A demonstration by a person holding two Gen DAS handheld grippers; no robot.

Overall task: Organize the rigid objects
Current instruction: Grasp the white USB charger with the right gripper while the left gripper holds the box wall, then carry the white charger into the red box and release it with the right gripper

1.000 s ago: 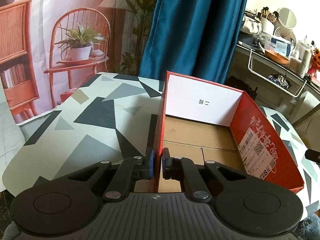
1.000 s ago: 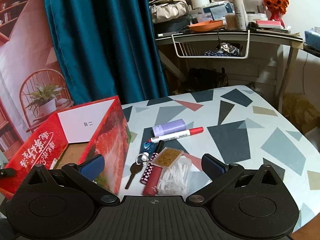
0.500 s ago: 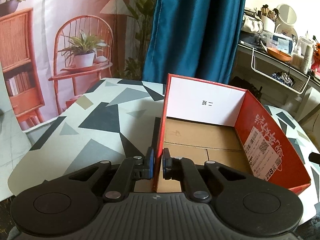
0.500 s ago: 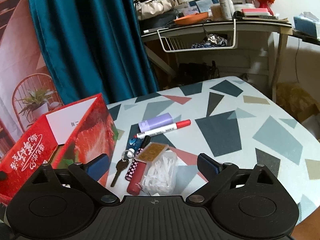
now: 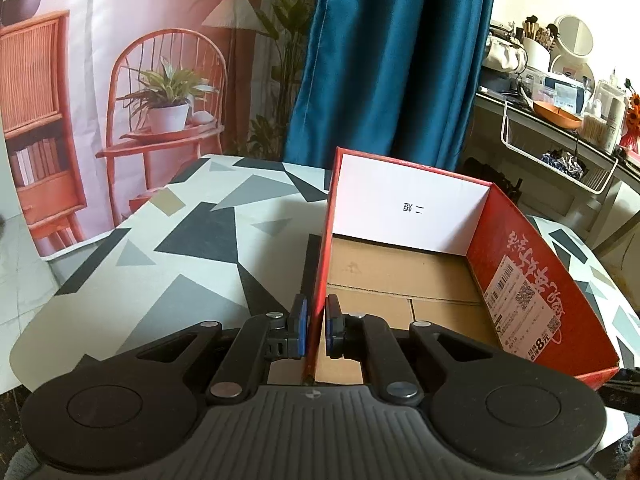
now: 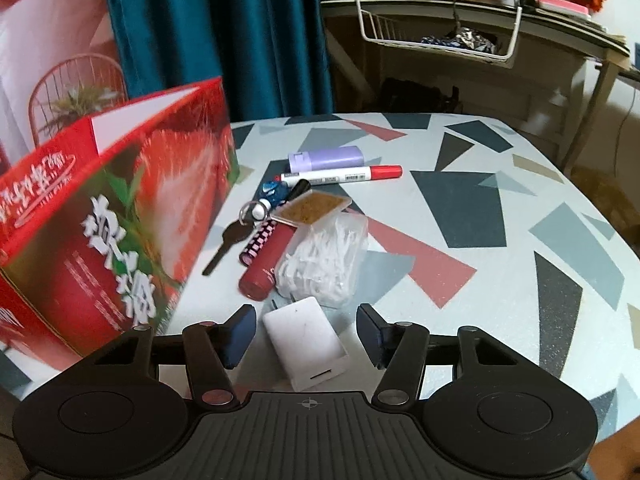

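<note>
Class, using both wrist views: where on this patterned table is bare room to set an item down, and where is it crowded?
Free: patterned tabletop right of the red-capped marker; tabletop left of the red cardboard box; the box's floor. Crowded: the pile around the clear floss-pick box.

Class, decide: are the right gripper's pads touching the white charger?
Apart. The right wrist view shows table on both sides of the white charger between the right gripper's closing pads.

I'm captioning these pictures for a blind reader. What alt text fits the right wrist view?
The right gripper, its jaws just closing, straddles a white charger on a patterned table without pressing on it yet. Beyond lie a clear box of floss picks, a red tube, a key and a marker; a red box stands left.
</note>
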